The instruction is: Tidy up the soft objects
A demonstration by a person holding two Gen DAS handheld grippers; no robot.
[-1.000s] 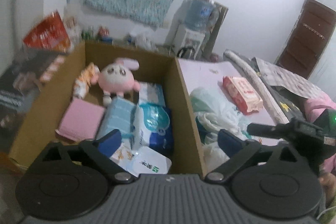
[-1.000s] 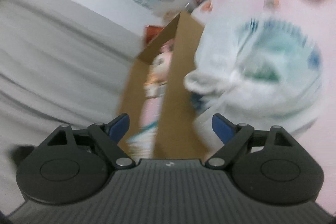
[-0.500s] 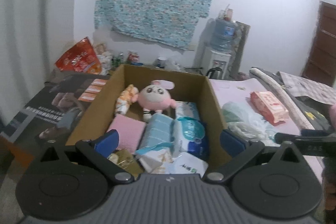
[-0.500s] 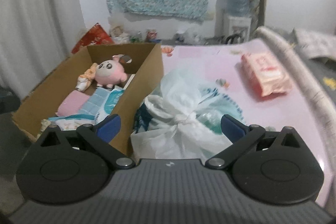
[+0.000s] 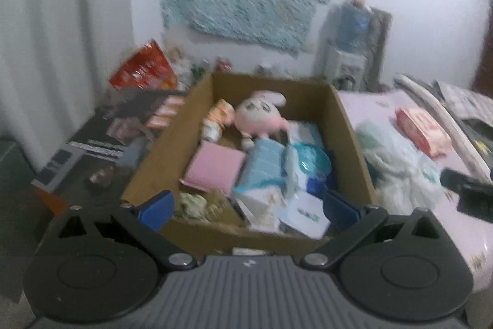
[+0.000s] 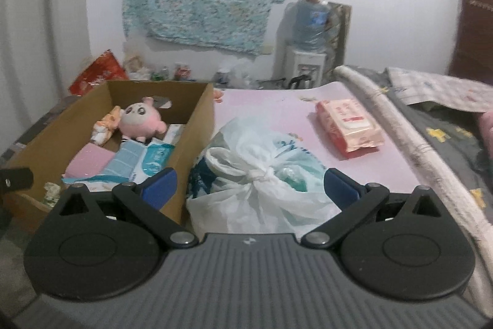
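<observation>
While your left gripper [image 5: 248, 207] hangs over the near end of the cardboard box [image 5: 172, 141], its view shows the blue fingers spread wide with nothing pinched between them and no pad touching anything; below lie the pink plush toy [image 5: 260, 116], a pink pad [image 5: 215, 168] and several soft tissue packs [image 5: 265, 171], all already inside. Just outside the box's right wall, on the pink mat [image 5: 369, 104], you see the white plastic bag [image 5: 397, 171] and, farther off, a red wipes pack [image 5: 423, 131]. From the right wrist view, your right gripper [image 6: 249, 185] stands fully open and empty, hovering short of the tied white plastic bag [image 6: 262, 178], which sits touching or nearly touching the box [image 6: 197, 125]; whether they meet is hard to tell. That bag looks light, limp and slippery, so its sides would likely slide or bunch under the pads. Judging by its shape, the twisted knot at the top is the firmest place for you to take hold. The red wipes pack [image 6: 349, 125] lies well apart on the mat [image 6: 271, 104]; it looks squashy but compact, and you could probably pinch it across its short width.
</observation>
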